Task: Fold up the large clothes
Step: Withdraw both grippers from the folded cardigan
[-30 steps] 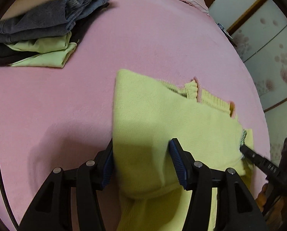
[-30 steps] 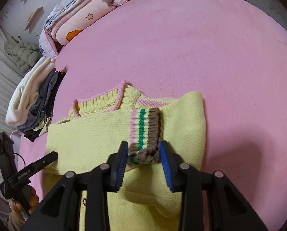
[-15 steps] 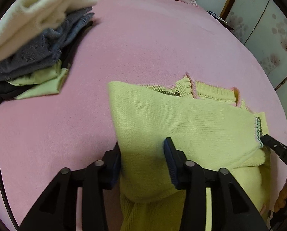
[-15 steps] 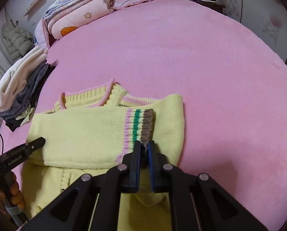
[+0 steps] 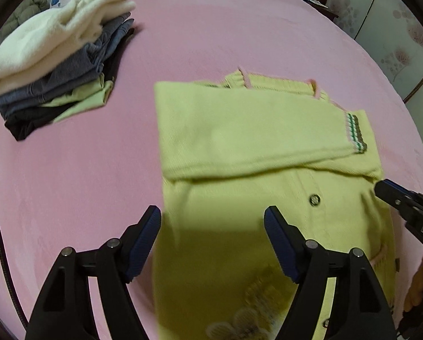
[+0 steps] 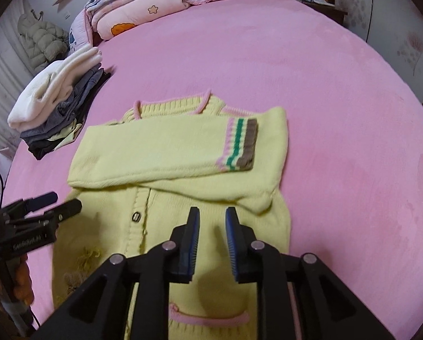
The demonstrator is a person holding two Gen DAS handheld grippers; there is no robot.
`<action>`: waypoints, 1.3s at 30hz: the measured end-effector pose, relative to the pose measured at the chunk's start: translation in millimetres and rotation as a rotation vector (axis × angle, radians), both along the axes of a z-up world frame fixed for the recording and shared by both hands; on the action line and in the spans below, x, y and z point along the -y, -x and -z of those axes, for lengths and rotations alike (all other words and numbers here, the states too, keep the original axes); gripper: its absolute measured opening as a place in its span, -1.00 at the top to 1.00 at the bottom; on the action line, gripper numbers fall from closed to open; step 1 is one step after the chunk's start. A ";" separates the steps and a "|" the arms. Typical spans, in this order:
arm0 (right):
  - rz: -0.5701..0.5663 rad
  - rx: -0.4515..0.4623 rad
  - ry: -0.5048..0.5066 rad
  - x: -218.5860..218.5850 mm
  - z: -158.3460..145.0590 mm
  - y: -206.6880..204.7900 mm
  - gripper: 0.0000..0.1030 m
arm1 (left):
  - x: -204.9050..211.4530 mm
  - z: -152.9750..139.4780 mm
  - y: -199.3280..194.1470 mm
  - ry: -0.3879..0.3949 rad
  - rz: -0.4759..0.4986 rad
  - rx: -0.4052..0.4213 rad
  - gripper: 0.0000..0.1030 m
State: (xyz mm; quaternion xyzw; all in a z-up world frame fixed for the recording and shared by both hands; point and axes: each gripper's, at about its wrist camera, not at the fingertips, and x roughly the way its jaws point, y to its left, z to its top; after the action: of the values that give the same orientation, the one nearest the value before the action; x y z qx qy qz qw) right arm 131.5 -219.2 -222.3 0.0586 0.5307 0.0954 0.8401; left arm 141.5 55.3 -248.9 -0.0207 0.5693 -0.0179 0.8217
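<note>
Opening now, both tools, left tool [image 5: 211, 226] wide, right tool [image 6: 211, 221] narrow, nothing gripped; cardigan [image 6: 183, 155] flat on bed [image 6: 324, 85]. Careless regrasping could drag the folded sleeve [image 6: 169, 147] loose.

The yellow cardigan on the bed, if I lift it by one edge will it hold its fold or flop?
The yellow cardigan looks like soft knit, so it would probably sag. Its folded sleeve lies loose across the chest and would likely slide off.
</note>
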 end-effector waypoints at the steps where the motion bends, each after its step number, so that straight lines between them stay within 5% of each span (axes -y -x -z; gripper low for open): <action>1: -0.002 0.000 0.001 -0.1 2.5 1.4 0.63 | 5.3 1.7 1.7 0.002 -0.004 -0.002 -0.44; 12: -0.082 -0.127 0.040 11.2 30.0 36.2 0.62 | 8.4 21.5 44.2 0.045 -0.058 -0.106 -0.44; 19: -0.176 -0.177 0.075 14.8 13.6 73.8 0.56 | 8.8 9.2 87.0 0.038 -0.060 -0.153 -0.44; 24: -0.158 -0.180 -0.014 37.5 -7.5 93.3 0.55 | -6.5 -3.6 118.6 0.059 -0.063 -0.136 -0.44; 27: -0.134 -0.167 -0.015 53.8 -16.1 109.5 0.36 | -23.3 -6.6 137.3 0.062 -0.046 -0.144 -0.44; 39: 0.011 -0.270 -0.138 93.2 16.9 150.5 0.31 | -78.5 30.5 168.4 0.291 -0.047 -0.195 -0.30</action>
State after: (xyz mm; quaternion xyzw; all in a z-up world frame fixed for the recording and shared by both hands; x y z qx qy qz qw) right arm -19.1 -312.4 -239.2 0.1314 0.6308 0.1180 0.7555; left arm -26.9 133.7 -279.3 -0.1541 0.6371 -0.0789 0.7511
